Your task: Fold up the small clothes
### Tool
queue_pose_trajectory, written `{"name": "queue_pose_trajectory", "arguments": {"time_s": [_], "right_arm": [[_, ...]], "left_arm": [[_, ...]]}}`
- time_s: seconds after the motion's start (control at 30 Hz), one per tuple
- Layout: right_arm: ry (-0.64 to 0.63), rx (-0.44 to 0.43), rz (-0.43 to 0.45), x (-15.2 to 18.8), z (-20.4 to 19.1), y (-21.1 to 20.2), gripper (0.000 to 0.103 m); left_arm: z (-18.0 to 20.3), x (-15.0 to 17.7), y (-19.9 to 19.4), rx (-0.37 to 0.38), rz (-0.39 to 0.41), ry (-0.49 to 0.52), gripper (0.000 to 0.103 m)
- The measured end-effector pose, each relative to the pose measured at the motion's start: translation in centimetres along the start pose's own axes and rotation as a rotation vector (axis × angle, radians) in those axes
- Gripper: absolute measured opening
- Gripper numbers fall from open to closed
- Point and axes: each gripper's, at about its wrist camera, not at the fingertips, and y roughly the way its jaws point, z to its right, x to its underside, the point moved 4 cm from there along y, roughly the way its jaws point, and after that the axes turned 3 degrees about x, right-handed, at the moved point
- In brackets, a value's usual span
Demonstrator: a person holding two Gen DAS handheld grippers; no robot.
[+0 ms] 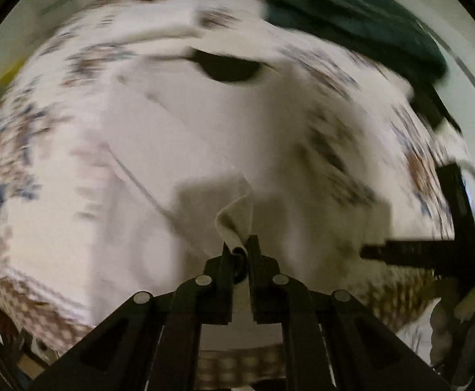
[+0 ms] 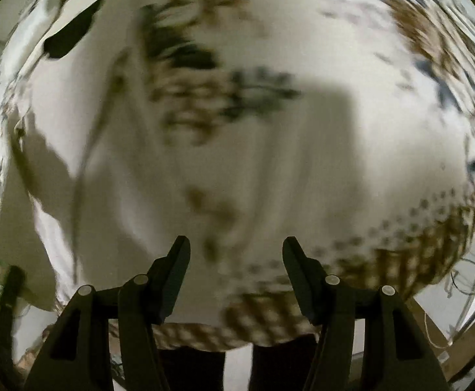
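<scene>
1. Right now your left gripper [image 1: 240,249] is pinched narrow on a corner of the white garment [image 1: 178,150], which lies spread on the patterned worktop cloth [image 1: 19,150].
2. Your right gripper [image 2: 236,247] stands wide and empty above the same garment [image 2: 270,169]; bring it down on the matching corner.
3. Lift both corners level, carry them across evenly, and keep the edge taut.
4. Steer clear of the dark green fabric [image 1: 351,16] at the far side.
5. Slow down, since both views blur.
</scene>
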Motion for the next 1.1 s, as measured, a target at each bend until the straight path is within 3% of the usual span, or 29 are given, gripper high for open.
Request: {"name": "queue_pose_trajectory", "arguments": {"time_s": [0.13, 0.23, 0.27, 0.3, 0.33, 0.4, 0.57, 0.7, 0.83, 1.03, 1.1], "right_arm": [[0.027, -0.001, -0.015, 0.8, 6.9, -0.4, 0.061], [0.019, -0.037, -0.030, 1.4, 11.1, -0.7, 0.061], [0.017, -0.054, -0.032, 1.5, 12.2, -0.9, 0.061], [0.016, -0.074, -0.034, 1.6, 13.4, -1.1, 0.061], [0.016, -0.095, -0.036, 1.9, 14.6, -1.3, 0.061], [0.021, -0.140, -0.046, 2.3, 15.0, -1.4, 0.061], [0.007, -0.244, -0.072, 3.7, 14.6, -1.7, 0.061], [-0.059, -0.271, -0.078, 1.6, 13.3, -2.9, 0.061], [-0.055, -0.289, -0.066, -2.6, 11.1, -4.4, 0.061], [-0.127, -0.247, 0.117, -15.3, 8.2, -9.8, 0.061], [-0.102, -0.236, 0.149, -19.4, 7.3, -11.0, 0.061]], "left_arm": [[4.8, 1.1, 3.9, 0.019, -0.089, 0.043, 0.010], [5.1, 1.9, 5.3, 0.018, -0.136, 0.009, 0.010], [4.4, 2.0, 5.4, 0.016, -0.143, -0.020, 0.014], [4.2, 2.5, 5.1, 0.019, -0.145, -0.035, 0.033], [3.6, 2.7, 5.1, 0.024, -0.148, -0.054, 0.065], [1.7, 2.8, 4.5, 0.005, -0.150, -0.093, 0.094], [-6.3, 3.5, 1.9, -0.103, -0.157, -0.246, 0.094], [-11.5, 2.6, 0.3, -0.206, -0.146, -0.292, 0.094], [-13.6, -3.2, 0.2, -0.236, -0.079, -0.266, 0.095], [-14.2, -17.1, 4.0, -0.262, 0.048, -0.170, 0.095], [-14.4, -21.0, 6.3, -0.278, 0.052, -0.112, 0.095]]}}
